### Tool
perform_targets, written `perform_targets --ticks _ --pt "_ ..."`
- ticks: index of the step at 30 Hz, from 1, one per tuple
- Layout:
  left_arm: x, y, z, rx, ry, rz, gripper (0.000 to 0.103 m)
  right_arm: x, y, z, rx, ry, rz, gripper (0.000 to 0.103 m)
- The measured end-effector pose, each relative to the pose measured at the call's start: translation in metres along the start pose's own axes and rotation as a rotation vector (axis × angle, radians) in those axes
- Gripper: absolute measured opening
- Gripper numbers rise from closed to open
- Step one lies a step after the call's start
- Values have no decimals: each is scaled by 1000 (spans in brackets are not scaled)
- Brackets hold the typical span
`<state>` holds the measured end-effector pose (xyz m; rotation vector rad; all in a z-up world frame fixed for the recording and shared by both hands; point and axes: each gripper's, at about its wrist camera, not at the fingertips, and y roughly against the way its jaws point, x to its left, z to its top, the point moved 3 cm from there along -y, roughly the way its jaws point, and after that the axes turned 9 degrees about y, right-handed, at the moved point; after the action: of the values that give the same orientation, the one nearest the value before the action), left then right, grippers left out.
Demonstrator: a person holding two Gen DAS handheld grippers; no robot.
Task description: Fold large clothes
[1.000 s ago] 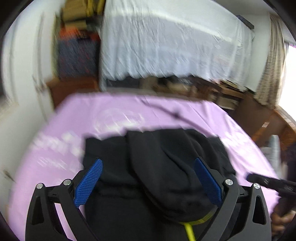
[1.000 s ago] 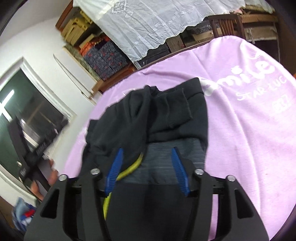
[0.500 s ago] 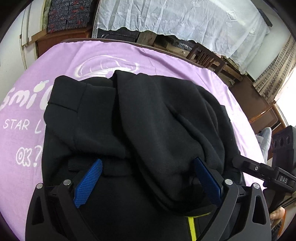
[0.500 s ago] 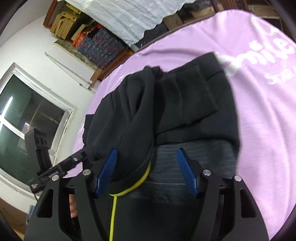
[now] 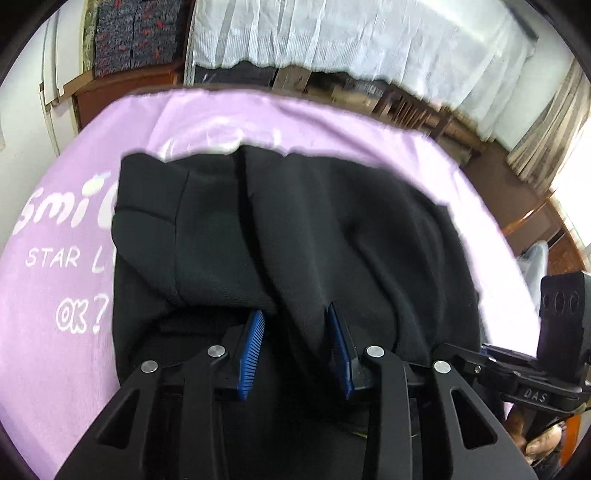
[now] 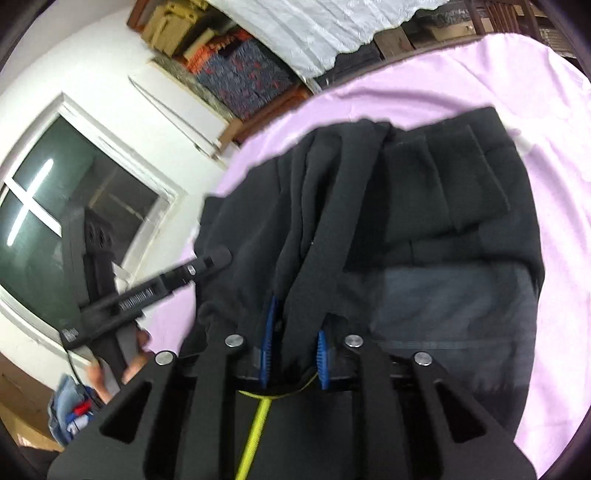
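Observation:
A black hooded sweatshirt [image 5: 332,236] lies partly folded on a purple blanket [image 5: 66,295]; it also shows in the right wrist view [image 6: 424,206], with a grey striped lining [image 6: 454,295] and a yellow drawstring [image 6: 255,435]. My left gripper [image 5: 295,325] is shut on a fold of the black fabric at the near edge. My right gripper [image 6: 295,328] is shut on the bunched hood fabric. The left gripper's body shows at the left of the right wrist view [image 6: 147,291], and the right gripper's body shows at the right of the left wrist view [image 5: 535,376].
The purple blanket [image 6: 498,74] carries white lettering [image 5: 66,254]. Behind it hang white lace cloths [image 5: 351,40] over wooden furniture [image 5: 424,107], with patterned boxes [image 5: 136,33] at the back left. A window [image 6: 48,206] is on the left wall.
Both grippers have closed from wide open onto the sweatshirt's near fabric. The fabric has bunched up between the blue pads.

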<state>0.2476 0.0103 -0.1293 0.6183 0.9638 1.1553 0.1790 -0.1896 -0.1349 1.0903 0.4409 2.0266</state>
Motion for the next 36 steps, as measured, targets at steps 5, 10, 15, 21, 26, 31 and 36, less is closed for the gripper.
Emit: perform_targets --ticks 5,10,15,21,26,31,36 --pt "6 -4 -1 4 24 -4 45 -23 -20 -8 79 -59 -16 18" --pt "-5 31 0 -163 -20 39 58 -18 9 1 -43 8 -143 37" --pt "-35 41 -13 -181 -137 -70 66 2 46 5 -201 75 -124 37" --pt "-46 -23 -11 -163 -256 195 81 7 -7 8 -25 100 -142 31" --pt "-37 -38 1 -160 -222 199 94 -15 -35 40 1 66 -166 23" --pt "-30 -27 4 -166 -187 171 93 -34 -35 47 -22 11 -85 20" --pt "-36 13 -6 -185 -172 29 93 -15 -10 46 -69 39 -88 25"
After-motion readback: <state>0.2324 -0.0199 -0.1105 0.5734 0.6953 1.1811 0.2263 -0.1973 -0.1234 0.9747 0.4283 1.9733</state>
